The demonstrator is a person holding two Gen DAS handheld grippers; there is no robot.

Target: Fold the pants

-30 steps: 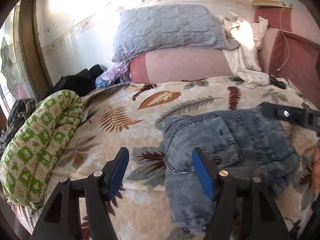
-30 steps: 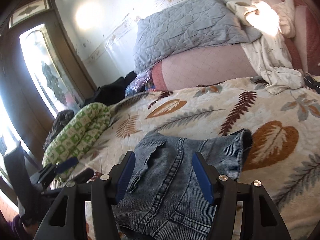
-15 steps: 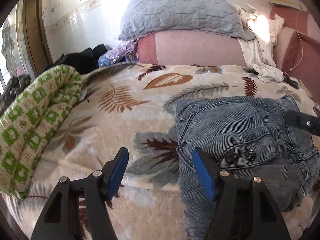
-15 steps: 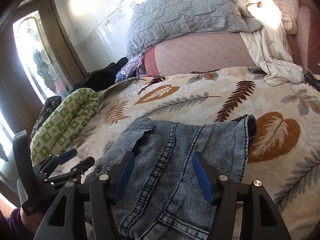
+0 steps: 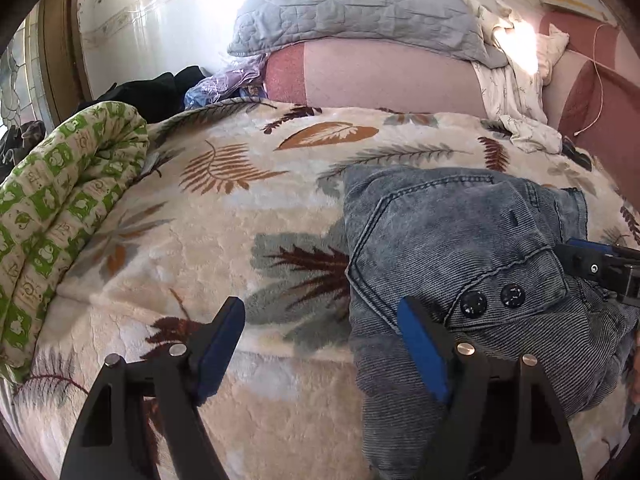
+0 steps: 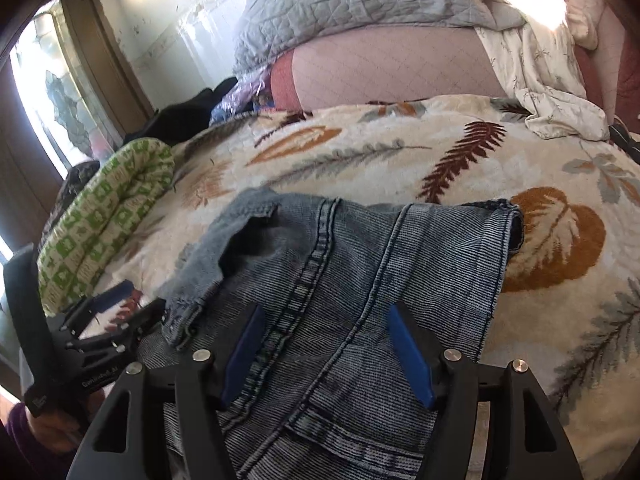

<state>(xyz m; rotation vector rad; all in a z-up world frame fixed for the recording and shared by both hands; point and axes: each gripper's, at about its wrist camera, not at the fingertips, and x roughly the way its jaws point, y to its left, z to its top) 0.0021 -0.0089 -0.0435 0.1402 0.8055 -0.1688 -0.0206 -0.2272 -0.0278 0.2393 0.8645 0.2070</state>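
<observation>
Both jaws just widening, the left gripper and right gripper hang spread and empty over the folded pants at the bed's near edge, apparently releasing them there.

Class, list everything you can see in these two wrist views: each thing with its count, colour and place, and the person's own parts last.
denim pants: one, blue-grey, bundled on the blanket's near edge
leaf-print blanket: one, cream, covering the bed
rolled quilt: one, green-and-white, bed's left side
quilted pillow: one, grey, at the headboard
floral cloth: one, white, far right
dark clothing: pile, black, far left
left gripper: blue fingers open, pants edge between them
right gripper: blue fingers open over the pants
hand: one, holding the left gripper
</observation>
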